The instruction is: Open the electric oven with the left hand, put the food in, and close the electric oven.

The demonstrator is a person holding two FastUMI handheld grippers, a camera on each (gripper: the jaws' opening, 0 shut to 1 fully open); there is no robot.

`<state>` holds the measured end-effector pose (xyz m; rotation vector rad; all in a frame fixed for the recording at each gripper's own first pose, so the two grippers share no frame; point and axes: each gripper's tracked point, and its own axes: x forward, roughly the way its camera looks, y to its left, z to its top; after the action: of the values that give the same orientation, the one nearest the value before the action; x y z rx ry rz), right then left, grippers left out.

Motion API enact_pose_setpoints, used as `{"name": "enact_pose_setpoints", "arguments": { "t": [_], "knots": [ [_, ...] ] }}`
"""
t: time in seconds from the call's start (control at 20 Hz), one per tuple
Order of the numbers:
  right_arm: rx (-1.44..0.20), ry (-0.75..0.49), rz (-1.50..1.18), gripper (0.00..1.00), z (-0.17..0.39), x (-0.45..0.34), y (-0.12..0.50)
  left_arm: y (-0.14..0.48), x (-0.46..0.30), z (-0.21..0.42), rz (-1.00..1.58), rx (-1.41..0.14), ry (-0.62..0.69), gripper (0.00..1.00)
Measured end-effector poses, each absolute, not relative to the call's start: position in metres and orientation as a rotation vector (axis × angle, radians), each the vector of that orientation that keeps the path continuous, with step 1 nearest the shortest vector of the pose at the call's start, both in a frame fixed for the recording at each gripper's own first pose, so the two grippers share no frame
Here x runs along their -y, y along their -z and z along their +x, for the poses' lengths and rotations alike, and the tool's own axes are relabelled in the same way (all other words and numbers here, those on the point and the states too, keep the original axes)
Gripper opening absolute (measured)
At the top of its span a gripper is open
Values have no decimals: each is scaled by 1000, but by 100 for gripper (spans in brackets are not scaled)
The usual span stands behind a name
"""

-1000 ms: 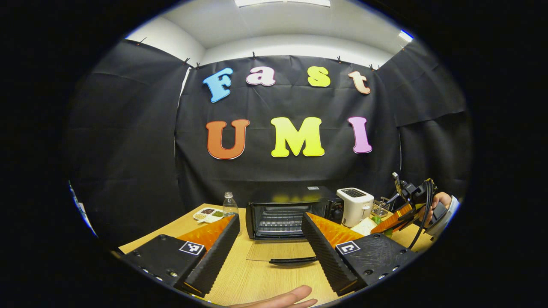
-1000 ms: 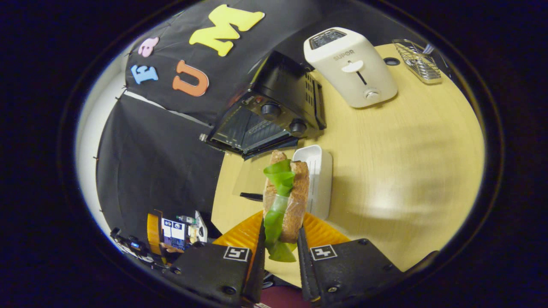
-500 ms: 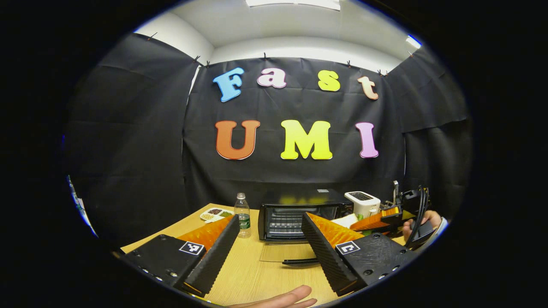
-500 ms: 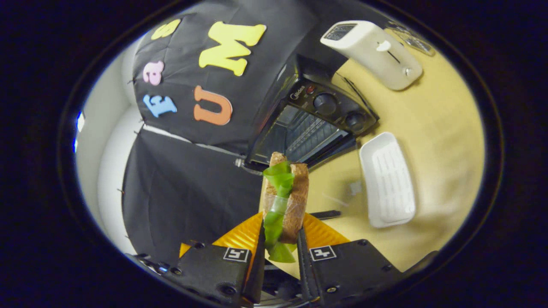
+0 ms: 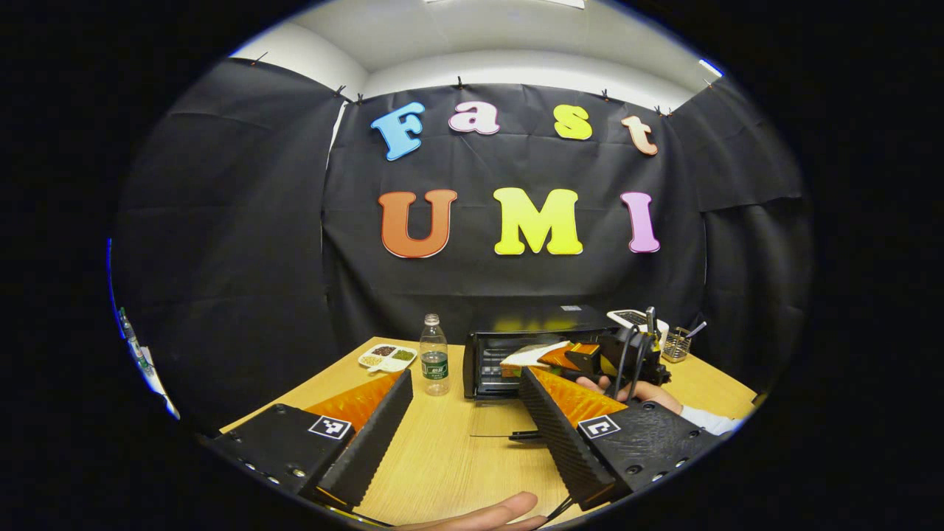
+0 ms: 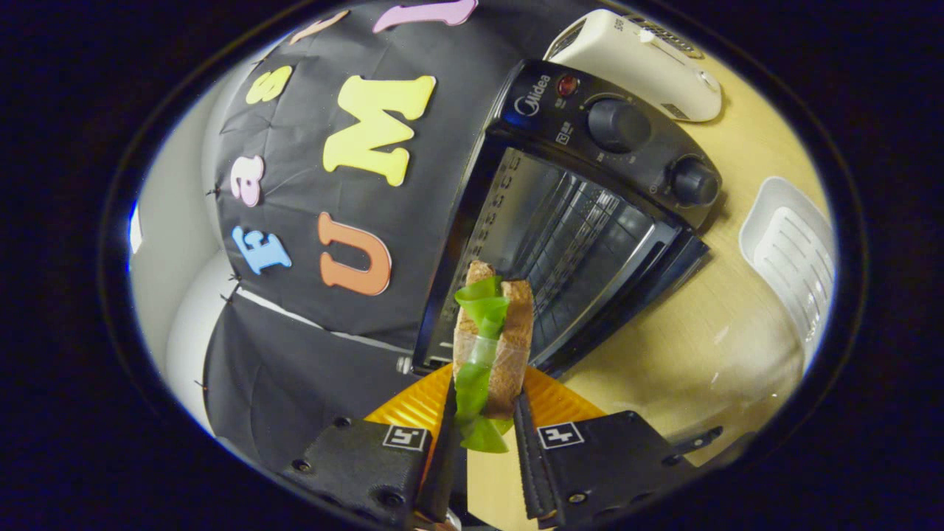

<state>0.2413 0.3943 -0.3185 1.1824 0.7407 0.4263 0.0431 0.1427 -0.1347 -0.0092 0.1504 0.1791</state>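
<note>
The electric oven (image 6: 582,221) stands open on the worktop (image 5: 435,457), door down. My right gripper (image 6: 483,435) is rolled sideways at its mouth, fingers pinching the sandwich (image 6: 490,346). My left gripper (image 5: 464,435) hangs low over the worktop, fingers wide and holding nothing.

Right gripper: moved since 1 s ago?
Yes. In the right gripper view the right gripper, shut on the sandwich, has closed in on the open oven, whose cavity now looms much larger, right behind the sandwich.
</note>
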Motion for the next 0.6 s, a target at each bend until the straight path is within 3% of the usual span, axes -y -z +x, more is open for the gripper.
{"name": "enact_pose_setpoints", "arguments": {
  "t": [0.25,0.6],
  "knots": [
    [-482,-194,1215,41,300,-392,339,148,-140,35,-84,-194,-157,95],
    [-465,-99,1126,41,350,-415,374,149,-152,34,-81,-189,-191,93]
  ]
}}
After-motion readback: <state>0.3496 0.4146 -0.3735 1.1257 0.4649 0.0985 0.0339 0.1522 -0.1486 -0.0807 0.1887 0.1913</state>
